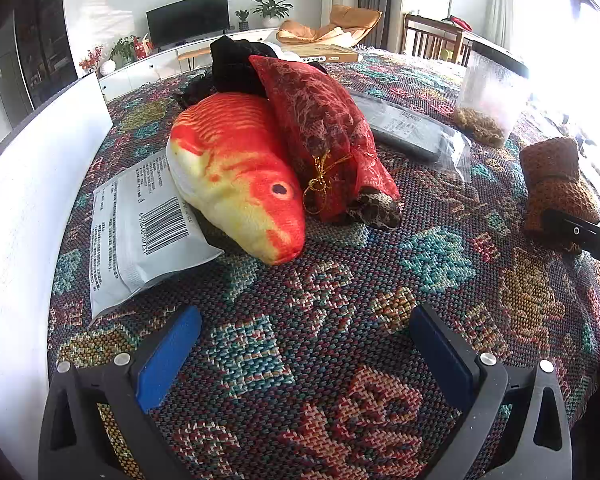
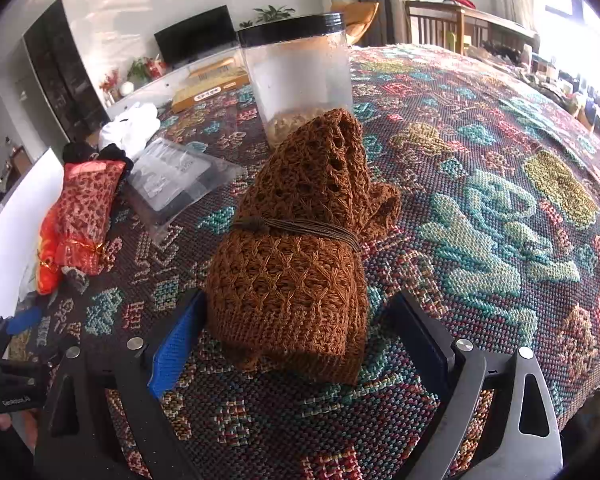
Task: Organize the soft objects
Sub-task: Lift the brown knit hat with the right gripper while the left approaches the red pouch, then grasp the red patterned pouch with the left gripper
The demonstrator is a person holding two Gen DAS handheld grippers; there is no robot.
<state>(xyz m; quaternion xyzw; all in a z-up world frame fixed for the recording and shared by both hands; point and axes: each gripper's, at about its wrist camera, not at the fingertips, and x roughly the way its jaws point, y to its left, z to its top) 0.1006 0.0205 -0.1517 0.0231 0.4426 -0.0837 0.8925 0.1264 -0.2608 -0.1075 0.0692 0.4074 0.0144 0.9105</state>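
While the right claw (image 2: 296, 344) stood with its jaws wide apart around the near end of a brown knitted bundle (image 2: 300, 240), the bundle lay loose on the patterned woven cloth (image 2: 480, 208) covering the worktop, just in front of a clear jar with a black lid (image 2: 296, 76). Well apart to the left, the left claw (image 1: 306, 344) hung spread and empty near an orange plush fish (image 1: 236, 176) leaning against a red lace pouch (image 1: 320, 128).

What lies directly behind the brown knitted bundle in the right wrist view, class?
A clear plastic jar with a black lid stands right behind the brown knitted bundle. Pale bits lie at its bottom; the bundle's upper end covers the jar's base, so contact cannot be told.
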